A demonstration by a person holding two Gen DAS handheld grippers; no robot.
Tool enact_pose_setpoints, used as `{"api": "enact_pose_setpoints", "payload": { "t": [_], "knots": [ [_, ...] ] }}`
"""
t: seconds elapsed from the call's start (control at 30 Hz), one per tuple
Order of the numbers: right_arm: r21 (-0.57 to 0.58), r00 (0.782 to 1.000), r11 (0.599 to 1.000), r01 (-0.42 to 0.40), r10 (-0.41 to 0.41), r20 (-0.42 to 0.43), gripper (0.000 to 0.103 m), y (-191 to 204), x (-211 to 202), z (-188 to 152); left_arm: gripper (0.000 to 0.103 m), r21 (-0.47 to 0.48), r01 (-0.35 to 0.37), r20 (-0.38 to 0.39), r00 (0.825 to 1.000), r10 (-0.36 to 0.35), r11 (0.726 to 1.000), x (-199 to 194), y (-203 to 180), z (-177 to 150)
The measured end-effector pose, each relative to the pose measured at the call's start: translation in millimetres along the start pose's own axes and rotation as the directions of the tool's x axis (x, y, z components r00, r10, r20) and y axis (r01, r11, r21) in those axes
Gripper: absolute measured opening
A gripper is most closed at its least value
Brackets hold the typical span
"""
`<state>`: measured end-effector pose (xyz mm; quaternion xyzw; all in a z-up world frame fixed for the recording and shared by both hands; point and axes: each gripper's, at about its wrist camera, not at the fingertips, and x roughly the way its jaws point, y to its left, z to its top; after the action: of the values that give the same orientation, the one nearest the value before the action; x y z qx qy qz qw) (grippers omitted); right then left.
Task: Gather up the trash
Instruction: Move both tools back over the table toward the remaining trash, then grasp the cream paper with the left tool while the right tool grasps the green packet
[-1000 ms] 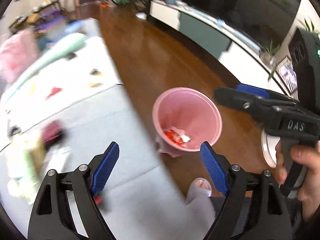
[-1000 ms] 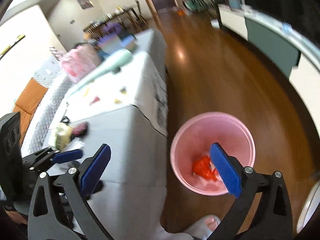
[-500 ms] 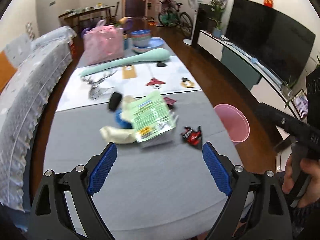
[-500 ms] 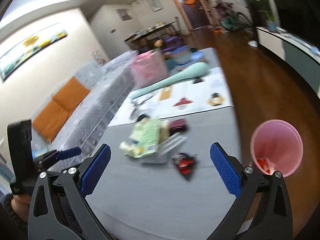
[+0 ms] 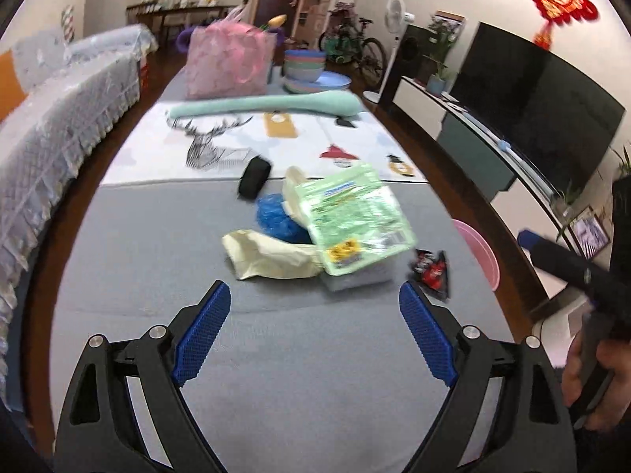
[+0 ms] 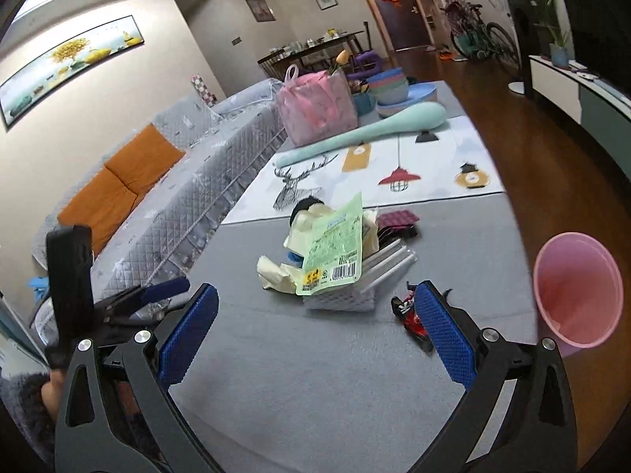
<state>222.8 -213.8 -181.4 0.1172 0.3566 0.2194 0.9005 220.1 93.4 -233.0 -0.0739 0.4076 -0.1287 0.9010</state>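
A pile of trash lies mid-table: a green packet (image 5: 355, 216) (image 6: 335, 252) on a clear tray (image 6: 366, 280), cream paper (image 5: 268, 254) (image 6: 276, 272), a blue crumpled wad (image 5: 278, 216) and a black lump (image 5: 254, 177). A red-black wrapper (image 5: 432, 270) (image 6: 410, 313) lies apart to the right. The pink bin (image 5: 479, 254) (image 6: 577, 287) stands on the floor beside the table's right edge. My left gripper (image 5: 315, 331) hangs open short of the pile, with nothing between its fingers. My right gripper (image 6: 315, 331) is open and empty too, its right finger in front of the wrapper.
The grey-covered table (image 6: 315, 374) carries a white printed mat (image 5: 299, 146), a long mint cushion (image 5: 268, 104), a pink bag (image 5: 228, 59) and stacked bowls (image 5: 307, 69) at the far end. A covered sofa (image 6: 189, 181) runs along the left, a TV (image 5: 532, 110) on the right.
Both views have swung from the pink bin on the floor to the table top, leftward toward the trash pile. Both grippers stayed open and empty.
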Motion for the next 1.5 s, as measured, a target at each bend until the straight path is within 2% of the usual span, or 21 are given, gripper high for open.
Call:
{"api": "enact_pose_setpoints", "payload": {
  "t": [0.13, 0.27, 0.4, 0.47, 0.53, 0.6, 0.67, 0.73, 0.77, 0.8, 0.83, 0.97, 1.1, 1.17, 1.2, 1.23, 1.3, 1.37, 1.4, 1.43, 1.5],
  "knots": [
    [0.002, 0.998, 0.998, -0.060, 0.060, -0.031, 0.093, -14, 41, -10, 0.085, -0.001, 0.016, 0.000, 1.000, -0.016, 1.000, 21, 21, -1],
    [0.018, 0.994, 0.995, -0.098, 0.099, -0.045, 0.088, -21, 73, 9, 0.085, -0.026, 0.032, -0.031, 0.999, -0.032, 0.999, 51, 28, 4],
    [-0.022, 0.991, 0.995, -0.097, 0.095, -0.091, 0.079, -29, 107, 27, 0.081, -0.049, 0.036, -0.057, 0.998, -0.039, 0.998, 74, 31, 9],
    [-0.011, 0.987, 0.994, -0.109, 0.107, -0.119, 0.069, -37, 123, 30, 0.075, -0.062, 0.049, -0.076, 0.996, -0.053, 0.997, 84, 35, 10],
    [-0.014, 0.984, 0.995, -0.101, 0.098, -0.146, 0.063, -41, 137, 28, 0.062, -0.070, 0.046, -0.095, 0.994, -0.052, 0.996, 89, 38, 11],
    [0.003, 0.981, 0.994, -0.109, 0.108, -0.164, 0.047, -44, 146, 26, 0.060, -0.092, 0.054, -0.097, 0.993, -0.063, 0.994, 91, 42, 11],
    [0.021, 0.976, 0.992, -0.127, 0.129, -0.175, 0.039, -44, 153, 23, 0.052, -0.110, 0.080, -0.099, 0.991, -0.091, 0.991, 93, 43, 13],
    [0.020, 0.972, 0.991, -0.134, 0.136, -0.193, 0.017, -40, 159, 21, 0.037, -0.107, 0.092, -0.117, 0.988, -0.105, 0.990, 98, 42, 13],
    [0.014, 0.967, 0.987, -0.162, 0.161, -0.196, 0.012, -35, 160, 22, 0.030, -0.098, 0.088, -0.126, 0.987, -0.100, 0.991, 100, 41, 13],
    [-0.016, 0.970, 0.986, -0.165, 0.159, -0.184, 0.008, -28, 158, 25, 0.014, -0.083, 0.079, -0.135, 0.987, -0.090, 0.993, 102, 39, 12],
    [-0.074, 0.978, 0.986, -0.152, 0.140, -0.153, 0.005, -17, 152, 29, 0.007, -0.055, 0.054, -0.142, 0.988, -0.062, 0.997, 104, 37, 12],
    [-0.136, 0.976, 0.972, -0.194, 0.177, -0.124, 0.005, -1, 143, 38, 0.001, -0.042, 0.070, -0.144, 0.987, -0.075, 0.997, 101, 35, 13],
    [-0.118, 0.974, 0.973, -0.198, 0.182, -0.138, 0.005, -6, 145, 38, 0.004, -0.115, 0.150, -0.123, 0.979, -0.163, 0.982, 94, 40, 19],
    [-0.087, 0.972, 0.976, -0.198, 0.184, -0.148, 0.005, -13, 146, 38, 0.035, -0.182, 0.162, -0.099, 0.978, -0.182, 0.970, 91, 48, 21],
    [-0.070, 0.972, 0.978, -0.197, 0.185, -0.149, 0.005, -17, 145, 37, 0.067, -0.213, 0.178, -0.082, 0.977, -0.199, 0.961, 90, 52, 20],
    [-0.050, 0.968, 0.977, -0.207, 0.197, -0.152, 0.005, -20, 146, 38, 0.076, -0.260, 0.207, -0.047, 0.973, -0.227, 0.943, 90, 59, 20],
    [-0.031, 0.969, 0.978, -0.206, 0.199, -0.149, 0.005, -23, 146, 38, 0.075, -0.298, 0.227, -0.021, 0.970, -0.244, 0.927, 98, 64, 24],
    [-0.029, 0.967, 0.977, -0.210, 0.203, -0.157, 0.005, -22, 148, 37, 0.055, -0.281, 0.154, -0.064, 0.982, -0.178, 0.947, 116, 65, 31],
    [-0.039, 0.968, 0.978, -0.203, 0.194, -0.160, 0.005, -21, 149, 36, 0.031, -0.283, 0.124, -0.090, 0.984, -0.155, 0.951, 124, 67, 31],
    [-0.050, 0.968, 0.979, -0.199, 0.188, -0.165, 0.005, -19, 150, 34, 0.017, -0.305, 0.102, -0.138, 0.979, -0.150, 0.947, 132, 69, 27],
    [-0.067, 0.968, 0.979, -0.190, 0.176, -0.177, 0.005, -18, 151, 30, 0.014, -0.316, 0.093, -0.133, 0.981, -0.142, 0.944, 128, 68, 20]
  ]
}}
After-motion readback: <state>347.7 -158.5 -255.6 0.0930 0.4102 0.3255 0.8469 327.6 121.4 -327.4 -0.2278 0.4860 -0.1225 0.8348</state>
